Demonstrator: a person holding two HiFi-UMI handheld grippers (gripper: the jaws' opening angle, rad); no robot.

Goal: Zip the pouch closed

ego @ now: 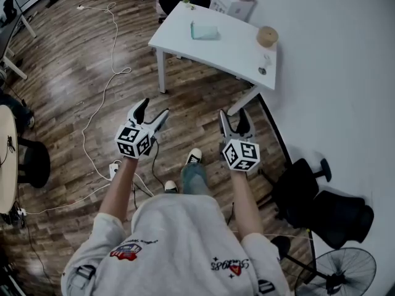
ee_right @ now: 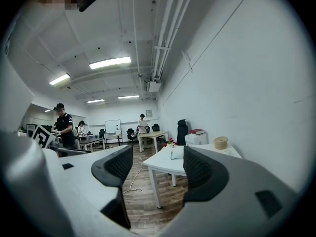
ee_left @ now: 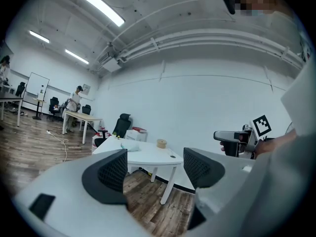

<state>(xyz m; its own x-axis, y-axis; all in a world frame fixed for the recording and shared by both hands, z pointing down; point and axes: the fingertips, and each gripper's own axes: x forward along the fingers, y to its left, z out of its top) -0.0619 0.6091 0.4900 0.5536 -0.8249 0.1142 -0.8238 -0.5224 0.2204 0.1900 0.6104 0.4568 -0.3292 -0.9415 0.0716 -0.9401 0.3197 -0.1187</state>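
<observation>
I see the white table (ego: 216, 51) ahead, well apart from both grippers; my left gripper (ego: 154, 108) and right gripper (ego: 234, 112) hang over the wooden floor (ego: 74, 91), jaws wide and empty; the pale green pouch (ego: 204, 31) lies near the table's far left corner.

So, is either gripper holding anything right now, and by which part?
Nothing is held. The left gripper and right gripper both have jaws apart and empty, short of the table where the pouch lies.
</observation>
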